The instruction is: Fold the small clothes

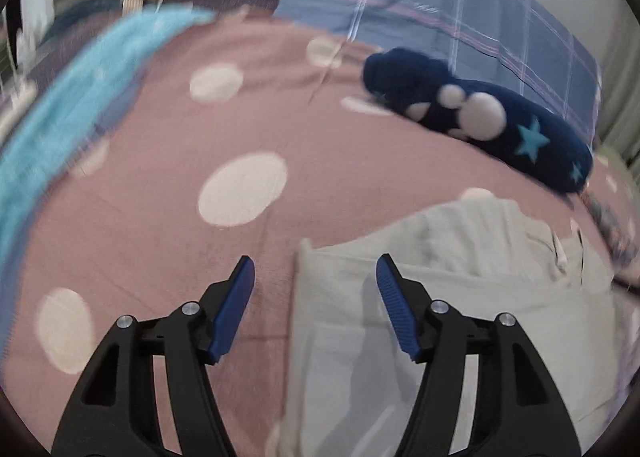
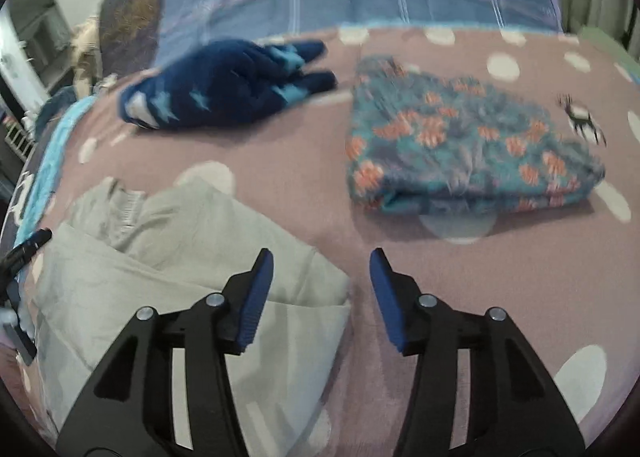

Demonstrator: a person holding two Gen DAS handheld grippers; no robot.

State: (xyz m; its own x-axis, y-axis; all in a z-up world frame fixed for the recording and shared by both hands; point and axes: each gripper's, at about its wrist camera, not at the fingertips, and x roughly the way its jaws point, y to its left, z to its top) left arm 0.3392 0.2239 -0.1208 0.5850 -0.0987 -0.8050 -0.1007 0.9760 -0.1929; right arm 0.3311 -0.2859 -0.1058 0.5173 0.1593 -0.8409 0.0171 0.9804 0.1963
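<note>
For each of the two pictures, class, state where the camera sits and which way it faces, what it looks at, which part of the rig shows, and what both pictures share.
Left wrist view: sits on the left tongs, facing forward and down at the pink dotted bedspread; its own open blue-padded fingers show.
Right wrist view: sits on the right tongs, facing the same way; its open fingers show, and the teal floral folded garment.
Shared: the pale grey garment, the navy star garment, the bedspread.
</note>
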